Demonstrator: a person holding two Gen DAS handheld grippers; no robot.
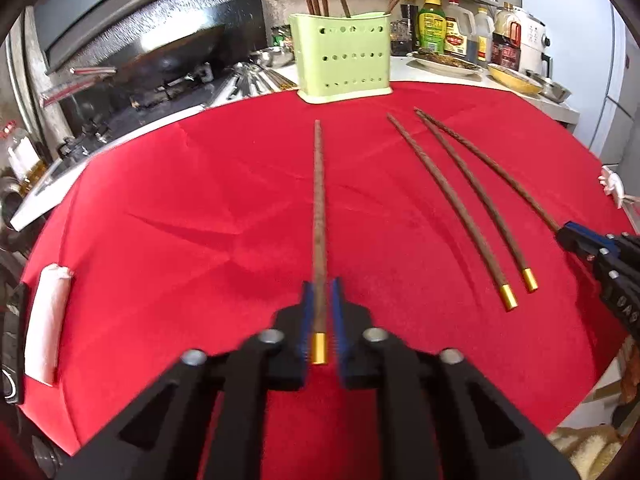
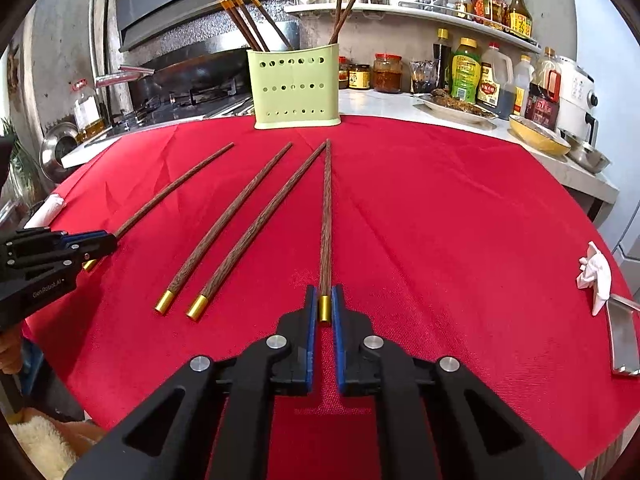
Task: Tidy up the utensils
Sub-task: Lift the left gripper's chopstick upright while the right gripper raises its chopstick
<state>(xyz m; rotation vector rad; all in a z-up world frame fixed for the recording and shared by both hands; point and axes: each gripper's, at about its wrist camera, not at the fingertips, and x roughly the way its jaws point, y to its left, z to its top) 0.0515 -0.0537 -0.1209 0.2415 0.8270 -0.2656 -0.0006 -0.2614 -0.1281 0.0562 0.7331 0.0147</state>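
Brown chopsticks with gold caps lie on a red cloth (image 1: 200, 200). My left gripper (image 1: 321, 286) is shut on one chopstick (image 1: 319, 200) near its gold end; the tip points at the green holder (image 1: 344, 58). My right gripper (image 2: 324, 292) is shut on another chopstick (image 2: 326, 216) at its gold cap. Two loose chopsticks (image 2: 232, 220) (image 2: 264, 224) lie between the grippers, also in the left wrist view (image 1: 448, 204) (image 1: 480, 196). The green holder (image 2: 294, 86) holds several chopsticks upright. The left gripper shows in the right wrist view (image 2: 108, 242), the right gripper in the left wrist view (image 1: 560, 234).
A stove with a wok (image 2: 192, 72) is at the back left. Bottles and jars (image 2: 468, 72), plates (image 2: 460, 110) and bowls (image 2: 538, 132) line the counter behind. White tissue (image 2: 596, 276) and a metal piece (image 2: 622, 340) lie at the cloth's right edge, a white roll (image 1: 48, 320) at its left.
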